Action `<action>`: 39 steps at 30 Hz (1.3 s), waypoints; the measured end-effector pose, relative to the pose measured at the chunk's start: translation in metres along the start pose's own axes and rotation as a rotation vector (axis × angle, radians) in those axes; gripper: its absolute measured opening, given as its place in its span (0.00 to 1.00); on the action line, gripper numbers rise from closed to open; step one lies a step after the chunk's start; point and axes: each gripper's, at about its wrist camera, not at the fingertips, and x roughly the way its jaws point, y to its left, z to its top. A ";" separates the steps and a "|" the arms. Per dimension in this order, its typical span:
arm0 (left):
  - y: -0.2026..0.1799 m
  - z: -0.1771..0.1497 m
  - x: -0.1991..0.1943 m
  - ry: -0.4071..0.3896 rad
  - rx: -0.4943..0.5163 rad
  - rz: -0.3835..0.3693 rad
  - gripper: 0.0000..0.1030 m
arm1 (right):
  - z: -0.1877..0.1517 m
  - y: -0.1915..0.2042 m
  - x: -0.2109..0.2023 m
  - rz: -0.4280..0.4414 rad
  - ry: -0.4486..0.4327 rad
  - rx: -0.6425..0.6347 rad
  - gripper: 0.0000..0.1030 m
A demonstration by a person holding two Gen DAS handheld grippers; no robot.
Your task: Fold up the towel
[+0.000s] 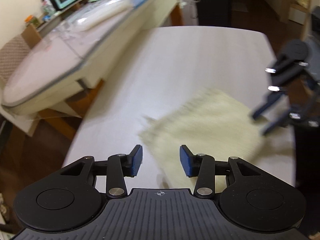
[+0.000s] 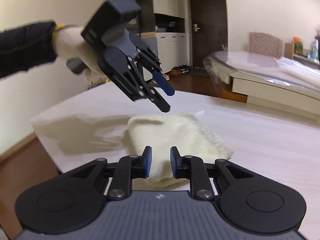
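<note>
While the cream towel (image 2: pixel 170 138) lies folded in a thick bundle on the pale worktop (image 2: pixel 260 140), near one corner, neither tool has hold of it. Left tool (image 1: pixel 161 161) hangs above it with pads wide apart and empty; right tool (image 2: pixel 161 165) sits low over its near edge, pads parted, gripping nothing.

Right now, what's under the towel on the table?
The folded cream towel lies flat on the pale table; only tabletop shows around it. Anything beneath it is covered. Both grippers, left and right, are open above it.
</note>
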 end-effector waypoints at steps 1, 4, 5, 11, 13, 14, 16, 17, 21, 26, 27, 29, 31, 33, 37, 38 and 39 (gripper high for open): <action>-0.004 -0.004 0.001 0.006 -0.002 0.000 0.45 | -0.001 0.001 0.000 -0.002 0.002 0.004 0.21; -0.011 -0.017 0.009 0.016 -0.018 0.016 0.45 | -0.003 0.006 0.001 -0.012 0.017 -0.008 0.21; -0.011 -0.020 0.012 0.020 -0.024 0.019 0.45 | -0.003 0.009 0.002 -0.015 0.025 -0.019 0.21; -0.008 -0.032 0.014 -0.002 -0.067 0.013 0.45 | -0.010 0.021 0.004 -0.022 0.071 -0.087 0.24; -0.004 -0.031 0.010 -0.015 -0.076 0.015 0.45 | -0.004 0.018 -0.003 -0.011 0.047 -0.074 0.21; 0.000 -0.029 0.005 -0.036 -0.096 0.021 0.45 | -0.002 0.015 -0.004 -0.010 0.038 -0.065 0.21; 0.007 -0.025 -0.001 -0.070 -0.126 0.031 0.45 | 0.006 0.004 -0.007 -0.029 0.019 -0.046 0.21; 0.008 -0.023 -0.001 -0.074 -0.126 0.040 0.45 | 0.007 -0.001 -0.005 -0.041 0.013 -0.043 0.21; 0.014 -0.011 0.013 -0.070 -0.121 0.095 0.45 | 0.016 -0.029 0.008 -0.102 0.039 -0.015 0.22; 0.021 -0.007 0.027 -0.057 -0.146 0.107 0.45 | 0.018 -0.052 0.022 -0.134 0.083 0.001 0.22; 0.023 -0.007 0.030 -0.054 -0.150 0.110 0.45 | 0.017 -0.055 0.024 -0.135 0.092 0.001 0.22; 0.025 -0.006 0.034 -0.048 -0.158 0.113 0.45 | 0.015 -0.056 0.026 -0.134 0.099 -0.001 0.22; 0.026 -0.006 0.036 -0.037 -0.160 0.112 0.45 | 0.012 -0.055 0.027 -0.133 0.103 -0.005 0.22; 0.026 -0.007 0.038 -0.025 -0.159 0.115 0.45 | 0.011 -0.053 0.026 -0.135 0.104 -0.013 0.23; 0.025 -0.006 0.040 -0.012 -0.153 0.117 0.45 | 0.009 -0.052 0.026 -0.137 0.106 -0.027 0.23; 0.025 -0.006 0.040 -0.010 -0.152 0.118 0.45 | 0.009 -0.053 0.027 -0.137 0.108 -0.029 0.23; 0.025 -0.006 0.041 -0.008 -0.151 0.118 0.45 | 0.010 -0.054 0.028 -0.137 0.110 -0.031 0.23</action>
